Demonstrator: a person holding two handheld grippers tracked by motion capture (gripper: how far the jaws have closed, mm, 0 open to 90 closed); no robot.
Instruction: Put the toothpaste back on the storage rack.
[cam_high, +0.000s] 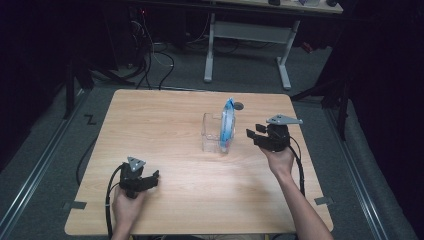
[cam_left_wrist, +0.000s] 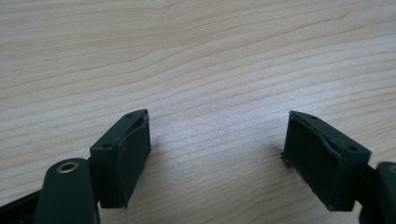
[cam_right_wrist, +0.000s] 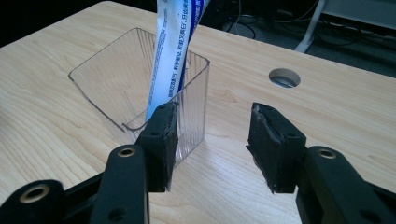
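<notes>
A clear plastic box stands near the middle of the wooden table. A blue and white tube leans upright inside it, against its right wall. My right gripper hovers just right of the box, jaws open with nothing between them. My left gripper rests low over the bare table at the front left, jaws wide open and empty.
A round cable hole is cut into the table behind the box. Beyond the far edge stand a white desk frame and loose cables on the floor.
</notes>
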